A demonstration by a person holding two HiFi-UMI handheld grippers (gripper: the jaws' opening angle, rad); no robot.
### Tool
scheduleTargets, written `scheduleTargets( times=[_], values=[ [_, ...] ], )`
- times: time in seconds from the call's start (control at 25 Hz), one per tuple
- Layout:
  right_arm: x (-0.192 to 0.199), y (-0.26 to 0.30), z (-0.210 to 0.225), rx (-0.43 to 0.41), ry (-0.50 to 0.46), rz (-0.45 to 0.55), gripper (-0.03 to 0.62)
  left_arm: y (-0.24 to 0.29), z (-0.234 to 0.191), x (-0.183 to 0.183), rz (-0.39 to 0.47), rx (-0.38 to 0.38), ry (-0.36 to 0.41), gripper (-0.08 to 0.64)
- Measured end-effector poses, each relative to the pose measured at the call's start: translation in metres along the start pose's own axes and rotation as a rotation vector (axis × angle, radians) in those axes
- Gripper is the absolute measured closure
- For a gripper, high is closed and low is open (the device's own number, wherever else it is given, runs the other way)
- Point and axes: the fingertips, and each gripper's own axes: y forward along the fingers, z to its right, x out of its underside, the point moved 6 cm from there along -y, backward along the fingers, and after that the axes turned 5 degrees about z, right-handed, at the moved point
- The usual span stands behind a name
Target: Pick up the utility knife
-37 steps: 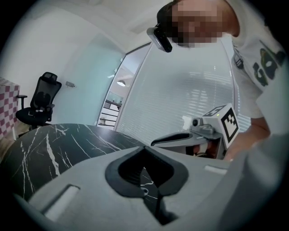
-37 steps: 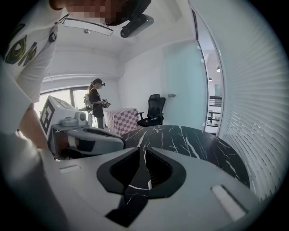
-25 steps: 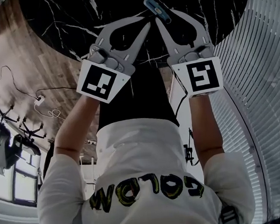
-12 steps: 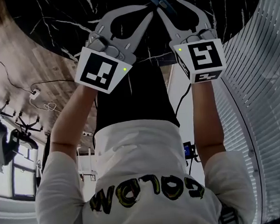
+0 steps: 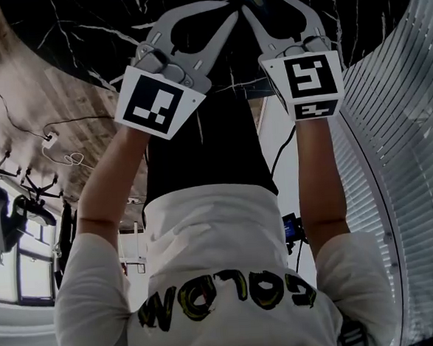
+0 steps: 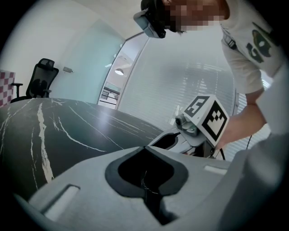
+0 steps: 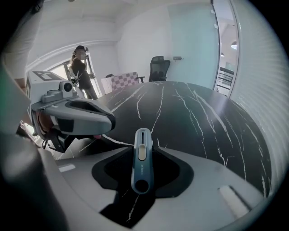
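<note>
We see the utility knife (image 7: 142,164), slim and blue with a pale slider, lying lengthwise in the gap of the right gripper (image 7: 143,146), its holed end towards the camera. That gripper's fingers (image 7: 86,191) have just been opening and now stand spread, one on each side of the knife. They sit so close to its flanks that we cannot be sure whether a pad touches it. The black, white-veined table (image 7: 198,122) shows through the gap beneath, and the knife is over the part of the table nearest the person holding the grippers.

The left gripper (image 6: 145,147) has its fingers pressed together at the tips, pinching nothing; only the table shows through the heart-shaped opening behind them. In the head view it hangs just beside the right gripper, on the knife's left, with its tips close to the right gripper's inner finger, so it crowds that side.

In the head view the top edge cuts the knife off, and the person's arms and white shirt (image 5: 222,249) fill the lower part. Beyond the table we see a black office chair (image 7: 159,67), a chequered panel (image 7: 124,81) and another person (image 7: 81,72) standing at the back. Cables (image 5: 52,147) lie on the wooden floor (image 5: 19,93), and a slatted wall (image 5: 399,141) runs along the right.
</note>
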Motion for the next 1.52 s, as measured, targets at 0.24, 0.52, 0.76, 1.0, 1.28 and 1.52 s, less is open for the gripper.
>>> scheduleTargets(
  times=[0.24, 0.52, 0.76, 1.0, 1.28, 1.52],
  values=[
    [-0.009, -0.007, -0.002, 0.003, 0.003, -0.019, 0.454, -0.009, 0.005, -0.012, -0.001, -0.016, -0.002, 0.557],
    [-0.028, -0.022, -0.008, 0.019, 0.008, 0.015, 0.463, -0.021, 0.012, -0.035, 0.008, -0.021, 0.012, 0.557],
    [-0.05, -0.049, -0.008, 0.039, -0.006, 0.087, 0.462, -0.028, 0.02, -0.058, 0.029, -0.043, 0.049, 0.557],
    [-0.09, -0.099, -0.014, 0.065, -0.014, 0.178, 0.462, -0.044, 0.043, -0.097, 0.055, -0.05, 0.066, 0.557],
    [-0.131, -0.16, -0.03, 0.071, -0.045, 0.312, 0.462, -0.06, 0.071, -0.14, 0.107, -0.063, 0.095, 0.557],
    [-0.165, -0.211, -0.043, 0.096, -0.081, 0.43, 0.463, -0.074, 0.093, -0.173, 0.155, -0.074, 0.131, 0.557]
  ],
)
